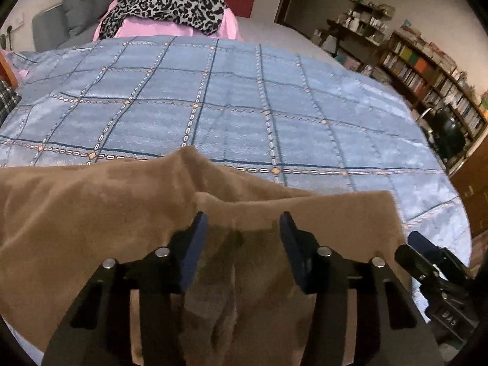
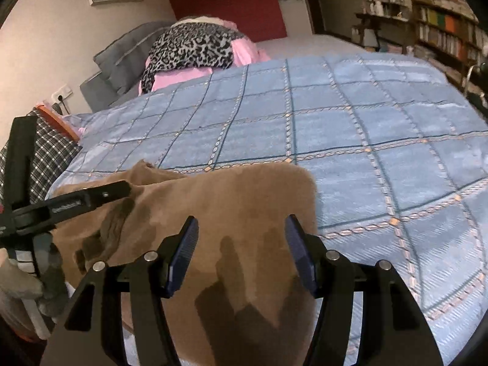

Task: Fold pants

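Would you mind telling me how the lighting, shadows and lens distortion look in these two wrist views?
Left wrist view: dim warm light, strong fisheye bowing of the blue bedspread, dark finger shadows on the brown pants. Right wrist view: same curvature, black corners, a larger gripper shadow on the pants, slight blur at the bookshelves.

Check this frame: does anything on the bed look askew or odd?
The brown pants lie bunched, with a raised ridge near the left gripper and an uneven far edge rather than a flat fold. A leopard-print garment is heaped on pink fabric behind. Nothing looks damaged.
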`<action>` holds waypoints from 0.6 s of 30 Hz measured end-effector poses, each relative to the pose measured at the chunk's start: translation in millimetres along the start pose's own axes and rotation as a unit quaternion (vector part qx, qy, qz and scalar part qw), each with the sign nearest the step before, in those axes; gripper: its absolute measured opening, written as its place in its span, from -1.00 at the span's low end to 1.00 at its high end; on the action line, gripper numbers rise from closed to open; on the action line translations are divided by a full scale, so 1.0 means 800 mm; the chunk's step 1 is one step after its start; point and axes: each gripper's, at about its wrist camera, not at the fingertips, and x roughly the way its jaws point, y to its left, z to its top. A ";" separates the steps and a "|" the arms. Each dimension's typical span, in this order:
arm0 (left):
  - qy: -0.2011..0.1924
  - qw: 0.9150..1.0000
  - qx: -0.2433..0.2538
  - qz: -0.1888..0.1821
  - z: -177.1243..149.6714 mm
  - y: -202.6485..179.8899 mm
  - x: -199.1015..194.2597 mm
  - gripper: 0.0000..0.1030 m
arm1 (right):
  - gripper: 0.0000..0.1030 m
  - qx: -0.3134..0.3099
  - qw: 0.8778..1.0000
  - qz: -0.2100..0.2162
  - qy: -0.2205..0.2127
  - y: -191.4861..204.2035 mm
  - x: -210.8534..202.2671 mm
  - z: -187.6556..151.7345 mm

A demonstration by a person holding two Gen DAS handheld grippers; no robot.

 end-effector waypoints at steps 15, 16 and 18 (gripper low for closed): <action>0.004 0.999 -0.025 0.037 -0.022 0.048 0.063 -0.01 | 0.18 -0.057 0.997 -0.048 0.028 0.008 0.069 -0.034; 0.003 0.999 -0.027 0.039 -0.022 0.046 0.058 0.11 | 0.18 -0.056 0.997 -0.046 0.028 0.007 0.069 -0.034; -0.002 0.998 -0.044 0.046 -0.022 0.050 0.043 0.36 | 0.18 -0.056 0.997 -0.046 0.026 0.006 0.068 -0.035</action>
